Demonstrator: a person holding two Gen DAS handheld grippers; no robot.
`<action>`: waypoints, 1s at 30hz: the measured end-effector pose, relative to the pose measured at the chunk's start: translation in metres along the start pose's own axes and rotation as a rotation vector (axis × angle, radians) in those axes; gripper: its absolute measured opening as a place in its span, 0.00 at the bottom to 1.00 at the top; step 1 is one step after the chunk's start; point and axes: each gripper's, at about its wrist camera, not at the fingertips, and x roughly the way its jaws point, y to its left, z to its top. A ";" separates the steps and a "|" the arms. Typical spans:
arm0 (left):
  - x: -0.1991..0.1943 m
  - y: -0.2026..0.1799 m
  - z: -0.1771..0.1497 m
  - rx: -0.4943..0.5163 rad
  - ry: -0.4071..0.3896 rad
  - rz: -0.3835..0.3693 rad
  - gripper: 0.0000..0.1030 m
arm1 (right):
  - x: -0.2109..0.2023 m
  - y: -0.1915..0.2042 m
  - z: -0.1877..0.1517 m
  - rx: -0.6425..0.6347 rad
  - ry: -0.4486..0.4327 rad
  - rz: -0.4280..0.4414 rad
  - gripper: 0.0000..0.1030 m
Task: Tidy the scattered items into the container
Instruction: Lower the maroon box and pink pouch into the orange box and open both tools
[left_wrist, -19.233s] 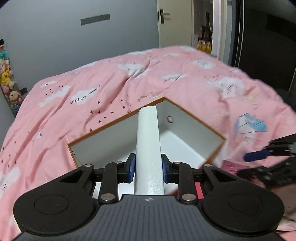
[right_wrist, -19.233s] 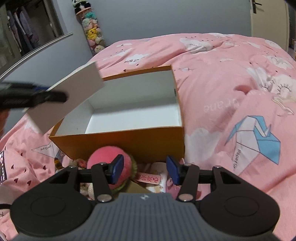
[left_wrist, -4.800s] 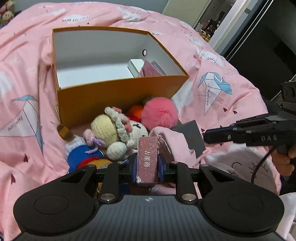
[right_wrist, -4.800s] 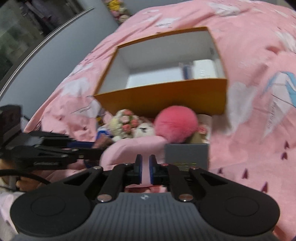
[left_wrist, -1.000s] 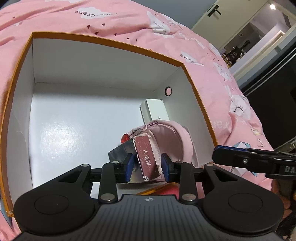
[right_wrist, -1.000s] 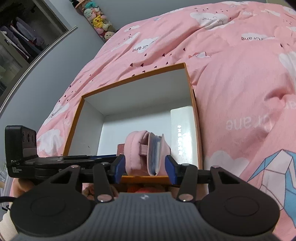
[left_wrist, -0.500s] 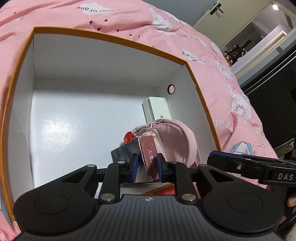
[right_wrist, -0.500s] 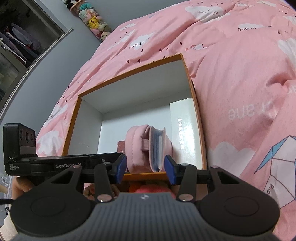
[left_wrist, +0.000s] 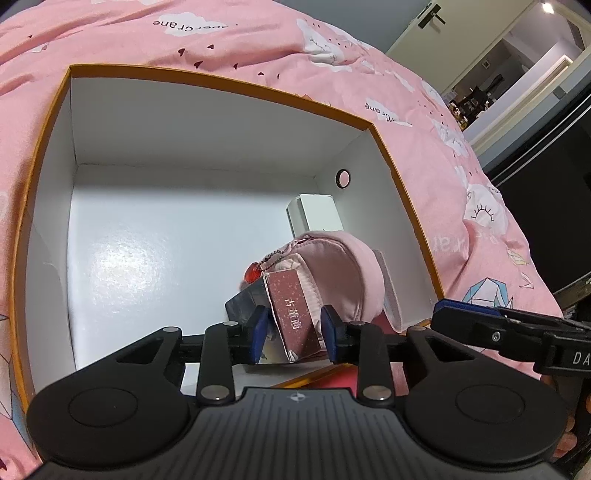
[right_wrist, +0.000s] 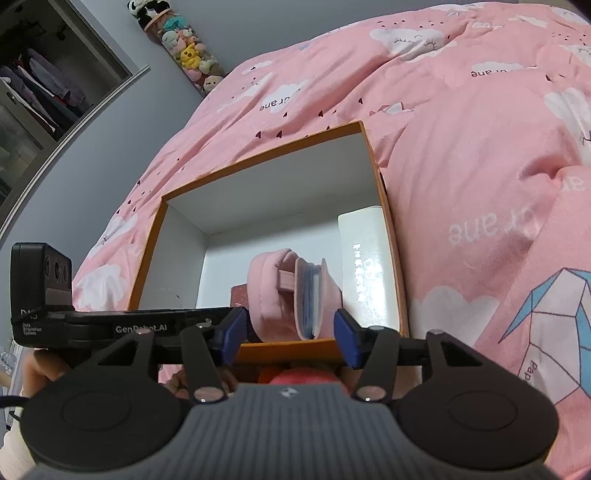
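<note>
The orange box with white inside (left_wrist: 44, 155) lies on the pink bed, also in the right wrist view (right_wrist: 373, 162). Inside it are a white carton (left_wrist: 317, 218), a pink pouch (left_wrist: 343, 273), a dark box (left_wrist: 243, 299) and a maroon card box (left_wrist: 291, 310). My left gripper (left_wrist: 291, 328) is open over the box's near edge, its pads standing apart on either side of the maroon card box, which leans on the pouch. My right gripper (right_wrist: 288, 332) is open and empty above the box's near wall, with the pouch (right_wrist: 288, 295) beyond it.
A pink fluffy ball and an orange toy (right_wrist: 295, 376) lie outside the box, under my right gripper. The pink duvet (right_wrist: 480, 166) surrounds the box. Plush toys (right_wrist: 184, 44) hang on the far wall. The left half of the box floor (left_wrist: 129, 251) is bare.
My left gripper has opened and let go of the maroon card box, which now leans on the pouch in the box. My right gripper stays open and has hardly moved.
</note>
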 end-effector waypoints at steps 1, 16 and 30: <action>-0.001 0.000 0.000 0.002 -0.003 0.000 0.35 | -0.001 0.000 -0.001 0.001 -0.002 -0.001 0.56; -0.012 -0.004 -0.002 0.030 -0.065 0.053 0.46 | -0.011 0.007 -0.015 -0.031 -0.067 0.017 0.65; -0.065 -0.027 -0.017 0.179 -0.235 0.086 0.48 | -0.029 0.035 -0.039 -0.176 -0.206 -0.063 0.67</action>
